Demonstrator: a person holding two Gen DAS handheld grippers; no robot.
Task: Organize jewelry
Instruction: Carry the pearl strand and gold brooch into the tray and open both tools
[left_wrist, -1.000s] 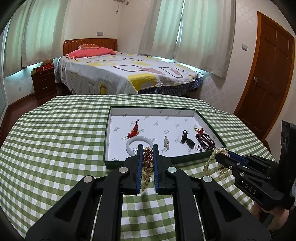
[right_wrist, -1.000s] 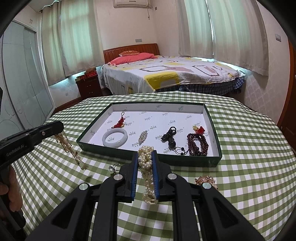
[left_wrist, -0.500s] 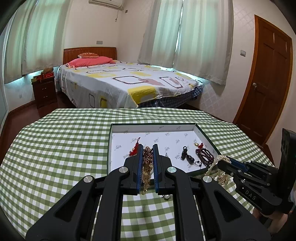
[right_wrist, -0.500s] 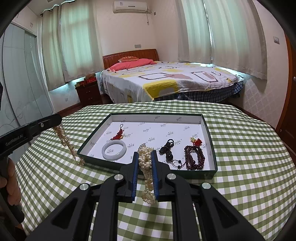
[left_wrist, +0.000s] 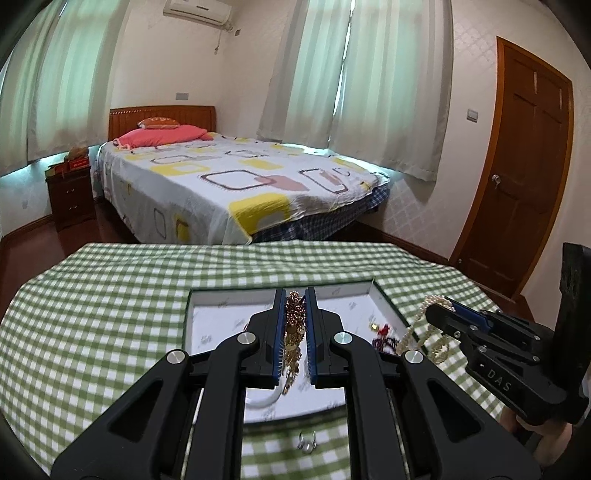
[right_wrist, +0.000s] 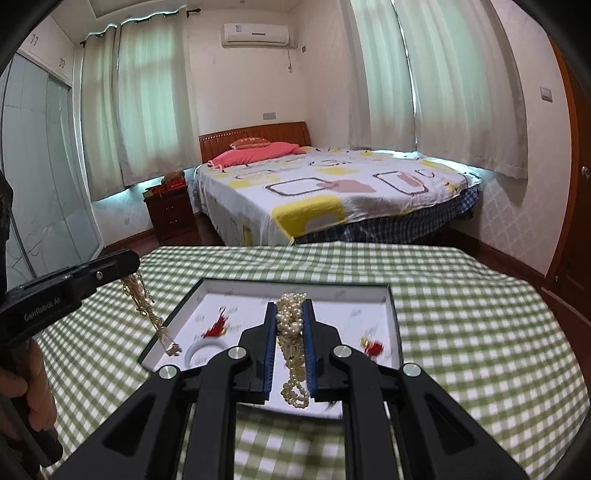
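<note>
Over the open green jewelry box (right_wrist: 393, 314), both grippers carry a strand each.

Left gripper (left_wrist: 295, 317) pinches the gold chain (left_wrist: 294, 332), right gripper (right_wrist: 290, 332) the pearl necklace (right_wrist: 293, 354); both strands dangle clear for lowering inside. Below lie a white bangle (right_wrist: 201, 354) and red tassels (right_wrist: 373, 346); small rings (left_wrist: 307, 442) sit outside on the checked tablecloth (right_wrist: 461, 314).

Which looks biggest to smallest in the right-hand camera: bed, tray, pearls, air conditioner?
1. bed
2. tray
3. pearls and air conditioner look alike; the pearls hang close to the lens, so unranked.
</note>
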